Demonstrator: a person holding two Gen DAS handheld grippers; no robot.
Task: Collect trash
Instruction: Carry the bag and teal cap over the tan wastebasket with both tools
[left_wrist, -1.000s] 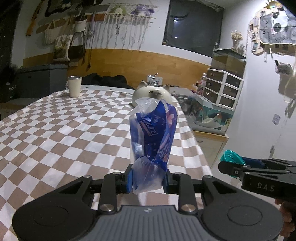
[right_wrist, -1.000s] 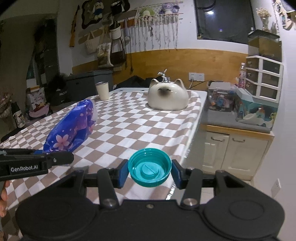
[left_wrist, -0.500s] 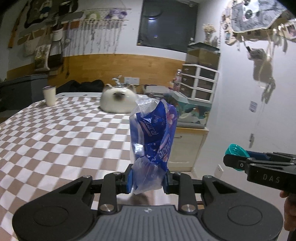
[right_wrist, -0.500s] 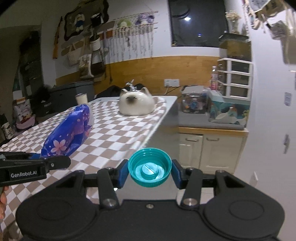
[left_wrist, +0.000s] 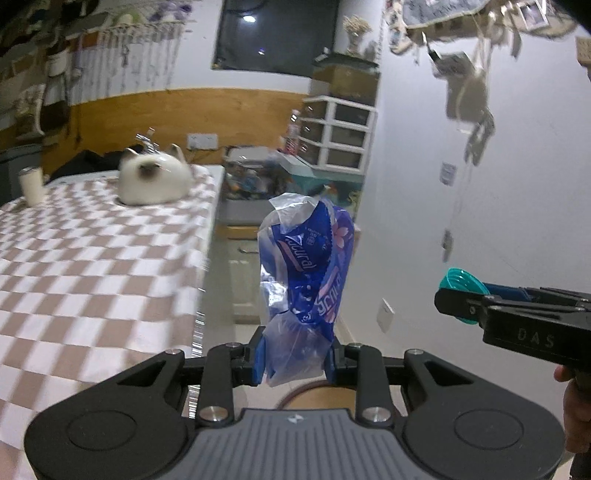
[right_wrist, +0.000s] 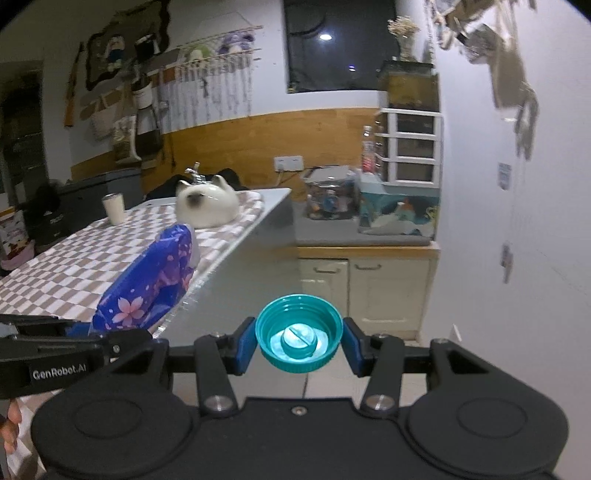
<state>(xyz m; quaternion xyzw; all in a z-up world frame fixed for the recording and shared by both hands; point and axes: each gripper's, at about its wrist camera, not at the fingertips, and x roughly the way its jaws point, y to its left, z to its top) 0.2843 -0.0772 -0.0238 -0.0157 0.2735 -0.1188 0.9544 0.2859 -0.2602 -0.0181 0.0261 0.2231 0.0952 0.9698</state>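
Between the blue pads of the left gripper (left_wrist: 295, 360), at centre-low in its own view: one crumpled blue plastic wrapper (left_wrist: 306, 273) with pink flower print and clear film edges, clamped at its lower end and standing upright toward 12 o'clock, clear of any surface. Right gripper (right_wrist: 299, 347): fingers closed on one teal bottle cap (right_wrist: 299, 334), open side facing the camera, pads pressing its rim at 9 and 3 o'clock. Cross-views: right gripper with cap enters the left wrist view at 3 o'clock; left gripper with wrapper enters the right wrist view at 9 o'clock. Surroundings, left wrist view: table with brown-and-white checked cloth (left_wrist: 92, 266) at 9 to 10 o'clock, carrying a white cat-shaped ceramic piece (left_wrist: 153, 181) and a pale cup (left_wrist: 32, 186) at its far end. Cream cabinet (right_wrist: 365, 284) with grey countertop at 1 o'clock in the right wrist view, bearing boxes and a white drawer unit (right_wrist: 410, 147). Curved brown rim (left_wrist: 314, 389), partly hidden, lies directly below the wrapper; identity unclear.
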